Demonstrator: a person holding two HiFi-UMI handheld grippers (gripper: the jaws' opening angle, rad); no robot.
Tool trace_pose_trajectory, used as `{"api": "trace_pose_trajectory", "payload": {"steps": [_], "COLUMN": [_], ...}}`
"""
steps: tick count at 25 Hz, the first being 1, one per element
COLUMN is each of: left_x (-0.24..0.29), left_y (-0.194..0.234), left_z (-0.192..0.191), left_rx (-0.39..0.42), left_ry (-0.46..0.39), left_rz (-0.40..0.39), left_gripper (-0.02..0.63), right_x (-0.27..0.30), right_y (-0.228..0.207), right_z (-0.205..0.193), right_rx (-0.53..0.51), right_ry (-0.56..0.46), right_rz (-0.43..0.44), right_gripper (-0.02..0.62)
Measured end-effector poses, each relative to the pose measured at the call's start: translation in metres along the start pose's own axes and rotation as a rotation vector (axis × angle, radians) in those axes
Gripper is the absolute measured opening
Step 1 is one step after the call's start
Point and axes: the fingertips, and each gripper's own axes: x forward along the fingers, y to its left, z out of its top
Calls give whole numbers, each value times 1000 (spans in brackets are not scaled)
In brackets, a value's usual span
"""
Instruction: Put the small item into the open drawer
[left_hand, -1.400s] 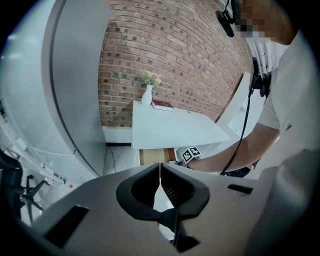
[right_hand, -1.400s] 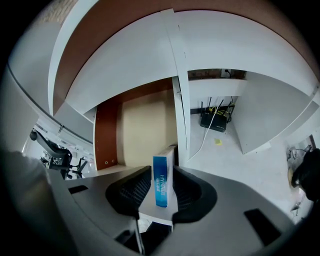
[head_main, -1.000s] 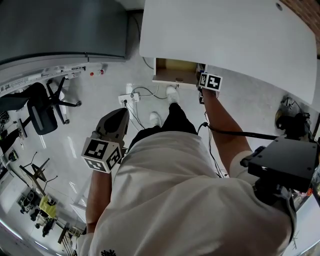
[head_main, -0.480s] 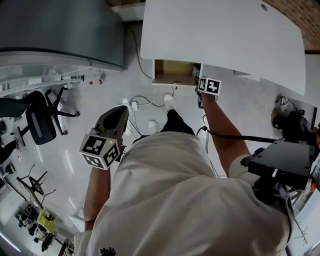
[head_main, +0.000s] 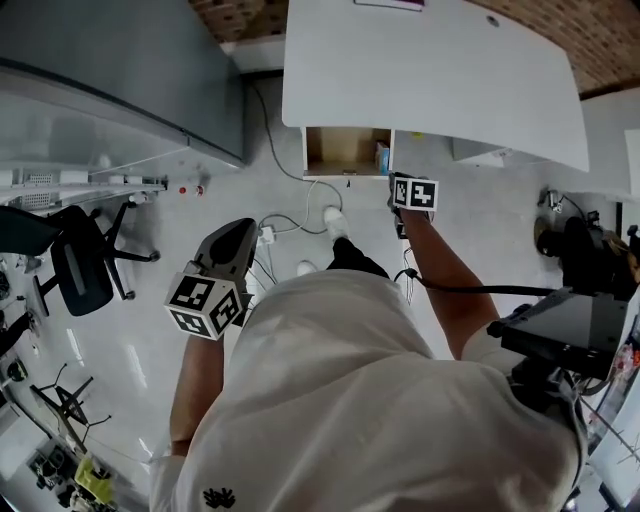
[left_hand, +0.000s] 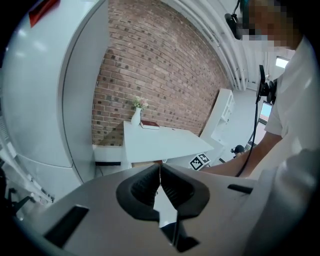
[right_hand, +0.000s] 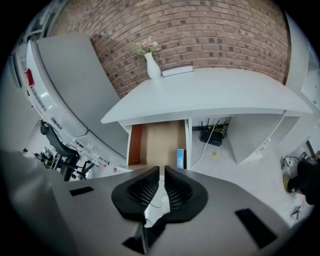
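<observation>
White desk (head_main: 430, 80): I see it at the far side of the scene, against a brick wall (right_hand: 200, 30).
Drawer (right_hand: 160, 142): pulled out from under the left part of the desk; it stands open, its wooden bottom bare over most of its length.
Small item (right_hand: 180, 158): blue and flat, inside the drawer. It stands on edge against the right side wall, towards the near front end, and nothing touches it.
Right gripper (right_hand: 161, 170): held above and just near of the drawer front, pointing steeply down. Its jaws have just been closing and now stand almost together, with only a thin slit left. Nothing is between them; I see only floor through the gap.
Left gripper (left_hand: 160, 167): held out well to the left of the drawer, over open floor. Its jaws meet at the tips and grip nothing.
Vase (right_hand: 151, 65): white, with pale flowers, upright at the far left of the desk top.
Book (right_hand: 177, 70): lies flat just right of the vase.
Black box (right_hand: 212, 136): on the floor under the desk, right of the drawer, with cables leading from it.
Office chair (head_main: 75, 255): dark, on the floor far to the left, well apart from the desk.
Shirt (head_main: 350, 400): white; it fills the near part of the head view.
</observation>
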Motion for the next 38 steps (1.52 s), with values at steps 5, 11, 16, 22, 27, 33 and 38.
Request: {"api": "trace_pose_trajectory", "payload": {"steps": [5, 11, 16, 22, 27, 33, 38], "left_x": [-29, -65, -103, -135, -147, -156, -162], "left_y": [-26, -52, -59, -69, -81, -90, -95], "left_z": [-21, -65, -92, -119, -133, -142, -153], "left_rx": [-5, -5, -6, 3, 26, 40, 51], "left_ry": [-35, -43, -30, -23, -19, -13, 1], "left_rz": [-31, -62, -89, -116, -122, -140, -154], "left_gripper": [28, 28, 28, 28, 28, 28, 28], "right_x": [-48, -104, -155, -206, -235, -255, -268], "right_y": [15, 61, 120, 158, 171, 190, 198], "right_z": [-41, -101, -140, -171, -187, -193, -198], "right_rx": [-54, -136, -211, -237, -262, -300, -357], "right_ry": [0, 2, 5, -24, -39, -73, -85], "right_rz": [35, 115, 180, 224, 243, 270, 254], "right_gripper": [40, 37, 34, 34, 32, 32, 32]}}
